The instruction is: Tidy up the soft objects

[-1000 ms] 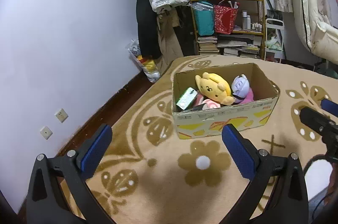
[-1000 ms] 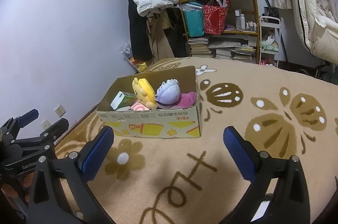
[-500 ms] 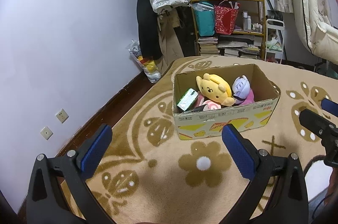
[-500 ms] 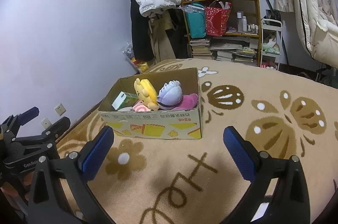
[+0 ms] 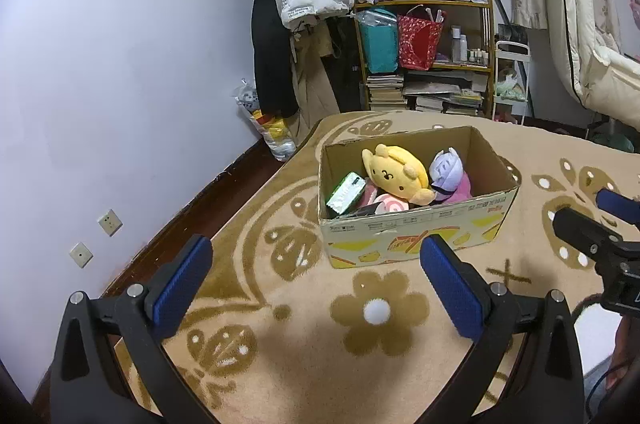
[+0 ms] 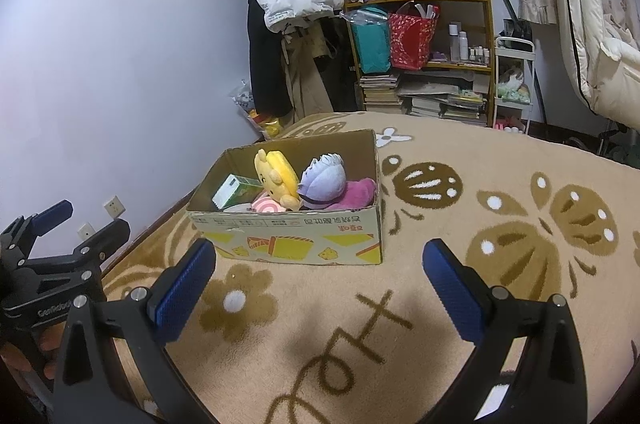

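The yellow plush [image 5: 396, 171] and purple plush [image 5: 447, 171] are packed in the cardboard box [image 5: 416, 238] on the patterned rug [image 5: 280, 336]. Both the left gripper [image 5: 316, 282] and right gripper [image 6: 318, 278] are held spread, empty. The toys (light, squashy) are best pinched at the head.

Tan rug [image 5: 280, 344] with brown flowers — yellow plush [image 5: 396, 173], lilac plush [image 5: 446, 170], yellow-printed cardboard box [image 5: 416, 238].
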Demonstrator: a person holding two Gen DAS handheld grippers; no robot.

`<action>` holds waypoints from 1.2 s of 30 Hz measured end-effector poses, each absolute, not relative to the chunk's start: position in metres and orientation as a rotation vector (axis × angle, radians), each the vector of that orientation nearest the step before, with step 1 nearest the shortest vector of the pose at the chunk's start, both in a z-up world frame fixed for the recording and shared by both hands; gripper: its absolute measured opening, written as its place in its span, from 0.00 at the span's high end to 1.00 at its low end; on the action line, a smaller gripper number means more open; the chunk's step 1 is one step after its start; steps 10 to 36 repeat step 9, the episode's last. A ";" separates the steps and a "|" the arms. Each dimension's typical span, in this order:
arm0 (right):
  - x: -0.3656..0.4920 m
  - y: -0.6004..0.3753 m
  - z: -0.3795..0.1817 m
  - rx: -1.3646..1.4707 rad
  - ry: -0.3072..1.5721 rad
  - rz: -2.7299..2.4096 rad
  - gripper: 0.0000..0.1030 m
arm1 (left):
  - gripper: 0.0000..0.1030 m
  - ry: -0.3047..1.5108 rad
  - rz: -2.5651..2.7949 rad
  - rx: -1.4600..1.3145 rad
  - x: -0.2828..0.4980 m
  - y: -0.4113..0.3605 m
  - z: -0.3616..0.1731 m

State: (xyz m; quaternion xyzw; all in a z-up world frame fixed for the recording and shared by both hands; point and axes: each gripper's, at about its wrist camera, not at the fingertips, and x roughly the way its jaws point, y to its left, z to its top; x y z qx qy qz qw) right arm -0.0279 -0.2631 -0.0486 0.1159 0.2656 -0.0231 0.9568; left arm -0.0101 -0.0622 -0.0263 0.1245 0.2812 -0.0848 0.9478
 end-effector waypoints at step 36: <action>-0.027 -0.263 -0.049 0.234 0.538 -0.049 0.00 | 0.00 0.561 -0.166 0.267 -0.012 -0.065 -0.024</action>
